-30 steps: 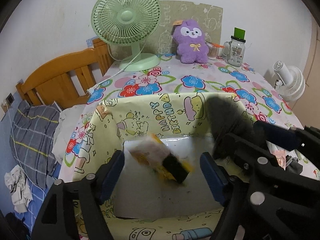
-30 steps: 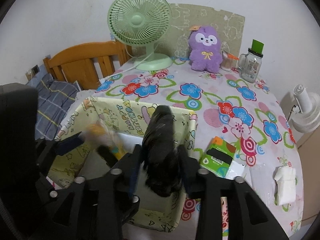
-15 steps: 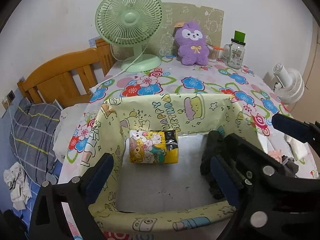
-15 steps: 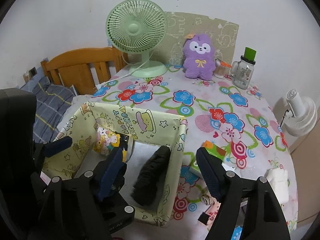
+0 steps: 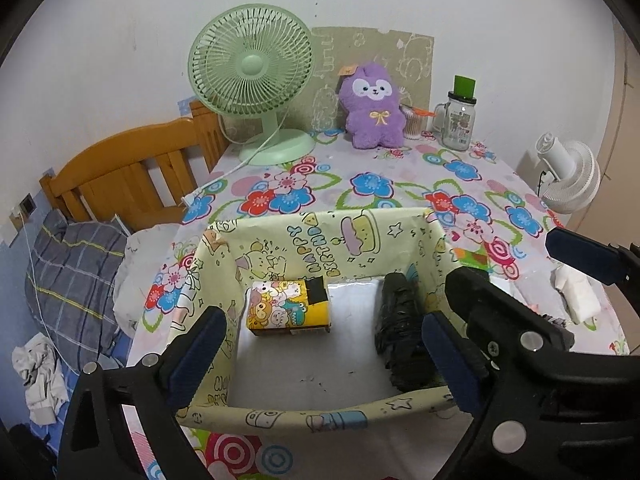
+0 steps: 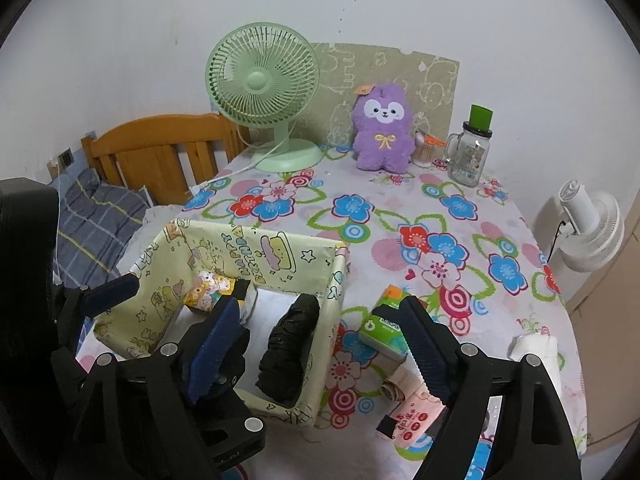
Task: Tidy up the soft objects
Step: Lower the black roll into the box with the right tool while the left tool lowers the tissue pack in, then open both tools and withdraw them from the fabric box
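Two soft things already lie in the yellow fabric box [image 5: 280,240] — a cartoon-printed tissue pack [image 5: 289,307] and a black bundle [image 6: 290,354]. Outside on the counter [image 6: 400,208], the green tissue pack [image 6: 382,326] looks light and squashy; pinch it across its flat middle. Left tongs [image 5: 320,360] and right tongs [image 6: 320,354] both gape apart, empty.

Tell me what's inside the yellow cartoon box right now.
The box holds a yellow cartoon tissue pack and a black bundle, apart. The right gripper's finger hides the near-right corner.
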### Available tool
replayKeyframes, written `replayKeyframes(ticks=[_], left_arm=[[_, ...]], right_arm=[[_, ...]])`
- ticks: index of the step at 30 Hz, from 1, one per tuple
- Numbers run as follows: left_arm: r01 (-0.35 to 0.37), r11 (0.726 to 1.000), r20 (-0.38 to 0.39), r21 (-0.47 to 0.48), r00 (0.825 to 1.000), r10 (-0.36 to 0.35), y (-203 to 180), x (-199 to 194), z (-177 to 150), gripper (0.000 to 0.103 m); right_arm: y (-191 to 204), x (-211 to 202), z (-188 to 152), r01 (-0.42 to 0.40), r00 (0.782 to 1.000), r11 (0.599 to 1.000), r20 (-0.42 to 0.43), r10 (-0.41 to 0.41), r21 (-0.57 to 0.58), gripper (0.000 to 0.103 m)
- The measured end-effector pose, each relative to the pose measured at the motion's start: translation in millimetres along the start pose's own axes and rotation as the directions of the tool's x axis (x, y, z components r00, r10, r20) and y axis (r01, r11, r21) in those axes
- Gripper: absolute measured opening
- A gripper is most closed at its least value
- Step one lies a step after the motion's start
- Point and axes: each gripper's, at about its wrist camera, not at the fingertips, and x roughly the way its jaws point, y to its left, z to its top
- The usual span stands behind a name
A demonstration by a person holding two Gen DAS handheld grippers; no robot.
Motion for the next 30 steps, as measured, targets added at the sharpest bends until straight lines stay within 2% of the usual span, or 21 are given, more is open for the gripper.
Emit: replayKeyframes(ticks=[14,18,30], left_arm=[[0.015,1.000,0.071,0.001,0.997,-0.015,-16.2,-30.2,1.1,0.100],[0.014,1.000,0.084,0.000,0.996,-0.014,-20.6,-37.4,1.3,0.100],[0.021,1.000,0.109,0.010,0.994,-0.022,-40.9,-52.2,3.9,0.100]], right_arm=[[-14.0,-31.5,-1.4,0.003,0.999,1.000,0.052,-0.004,0.018,0.088],[-18.0,-40.0,-1.4,0.012,0.997,1.000,0.071,-0.014,0.021,0.091],[-36.2,-58.9,-4.4,0.023,0.994,0.999,0.104,-0.026,0.031,0.091]])
